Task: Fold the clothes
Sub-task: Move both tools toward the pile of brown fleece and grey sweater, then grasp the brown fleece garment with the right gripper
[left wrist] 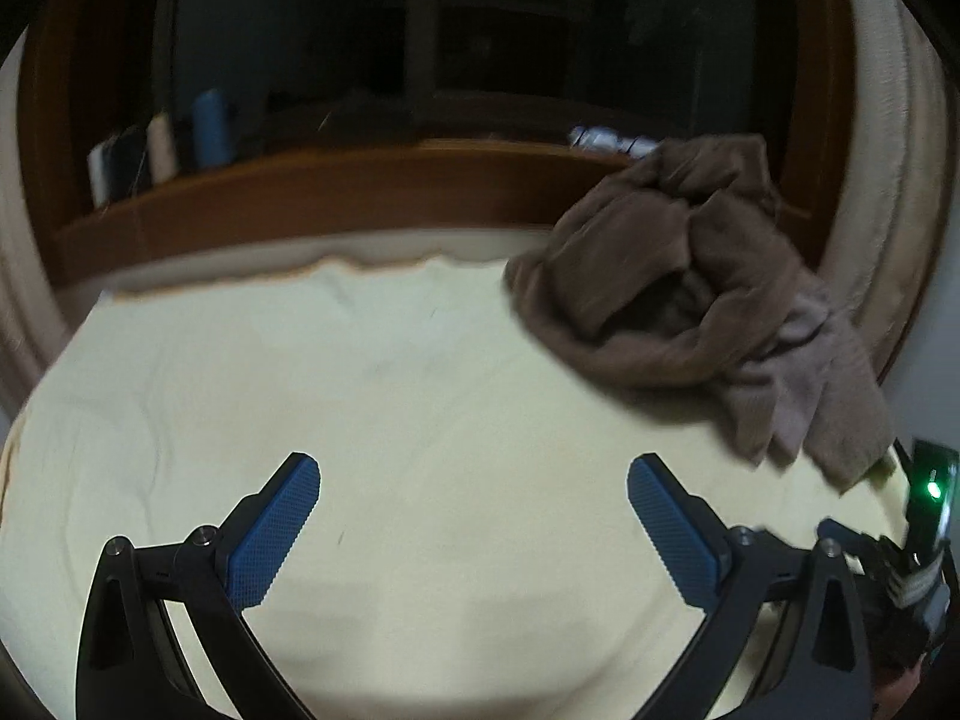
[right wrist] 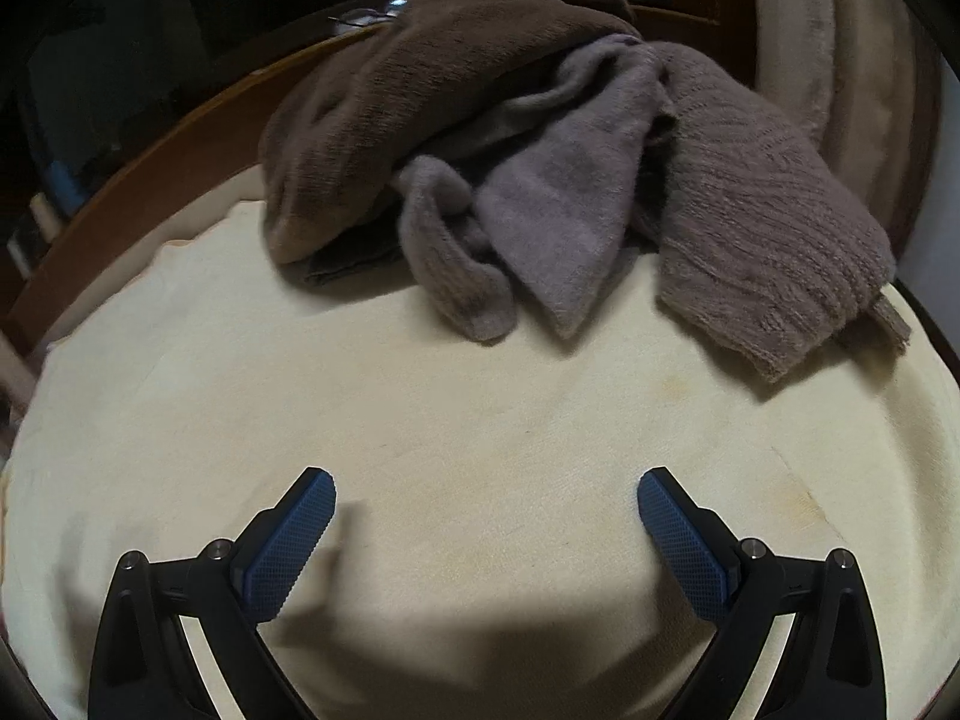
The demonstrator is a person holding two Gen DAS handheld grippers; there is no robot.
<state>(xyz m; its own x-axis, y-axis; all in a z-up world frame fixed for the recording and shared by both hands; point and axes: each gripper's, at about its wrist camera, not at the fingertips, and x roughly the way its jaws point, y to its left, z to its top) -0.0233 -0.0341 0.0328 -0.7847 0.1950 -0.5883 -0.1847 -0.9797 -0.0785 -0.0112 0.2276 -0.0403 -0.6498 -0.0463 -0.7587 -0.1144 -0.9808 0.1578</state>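
A heap of brown and grey-mauve knitted clothes [left wrist: 690, 294] lies crumpled at the far right of a cream-covered surface [left wrist: 390, 396]. In the right wrist view the same heap [right wrist: 540, 168] fills the upper middle, with a ribbed brown sleeve [right wrist: 774, 276] hanging toward the right edge. My left gripper [left wrist: 474, 480] is open over bare cream cloth, well short and left of the heap. My right gripper [right wrist: 486, 492] is also open, nothing between its blue pads [right wrist: 294, 546], a little in front of the heap.
A brown wooden rail [left wrist: 336, 192] runs along the far edge of the cream surface [right wrist: 420, 420]. Behind it, a dark shelf holds a blue object [left wrist: 210, 126] and small items. A beige curtain [left wrist: 894, 180] hangs at the right. The other gripper's body with a green light [left wrist: 933, 489] shows at lower right.
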